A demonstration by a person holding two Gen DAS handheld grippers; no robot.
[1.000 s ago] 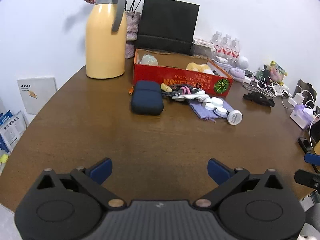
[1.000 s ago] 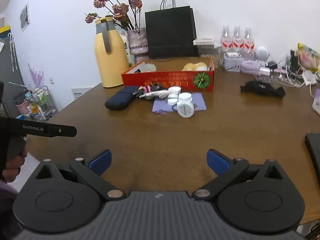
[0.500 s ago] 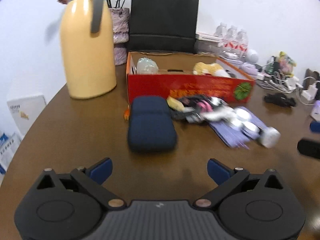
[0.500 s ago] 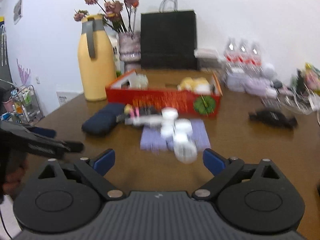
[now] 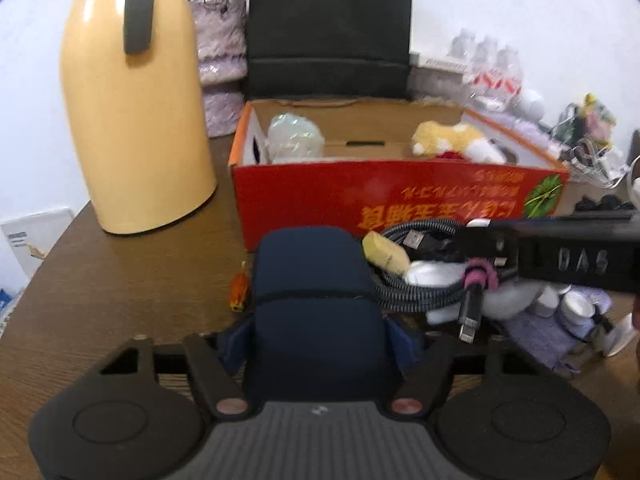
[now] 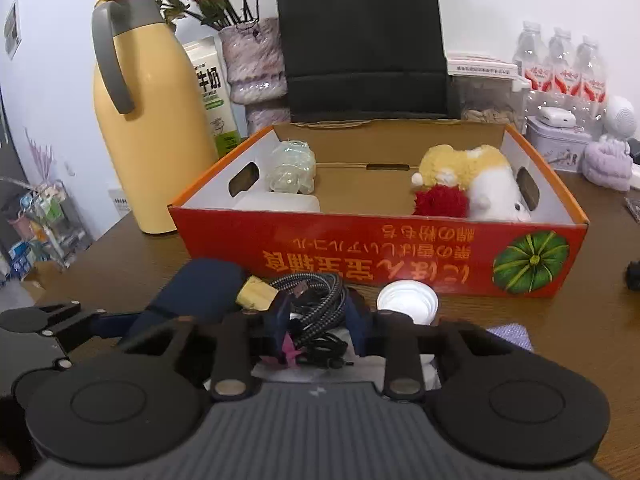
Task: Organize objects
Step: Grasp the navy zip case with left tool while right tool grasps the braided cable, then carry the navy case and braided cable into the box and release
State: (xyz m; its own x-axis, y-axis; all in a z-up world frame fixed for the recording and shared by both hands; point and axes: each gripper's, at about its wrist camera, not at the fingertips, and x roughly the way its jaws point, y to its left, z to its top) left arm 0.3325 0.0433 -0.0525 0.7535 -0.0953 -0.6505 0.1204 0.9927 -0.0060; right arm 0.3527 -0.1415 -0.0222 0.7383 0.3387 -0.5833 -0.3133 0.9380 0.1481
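- Left gripper (image 5: 318, 338): jaws, just closing, hug the navy pouch (image 5: 314, 280) on the counter (image 5: 120, 280), just before the red box (image 6: 400, 256).
- Right gripper (image 6: 318, 326): jaws, just closing, seemingly pinch the braided cable (image 6: 320, 300).
- Bare counter lies left, toward its edge.

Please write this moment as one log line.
left tool: closing on pouch | right tool: closing on cable | box: behind

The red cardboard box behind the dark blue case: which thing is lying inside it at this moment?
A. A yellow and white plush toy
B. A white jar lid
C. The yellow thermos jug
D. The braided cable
A: the yellow and white plush toy lies inside the red cardboard box at its right end, while the braided cable lies on the table in front of the box.
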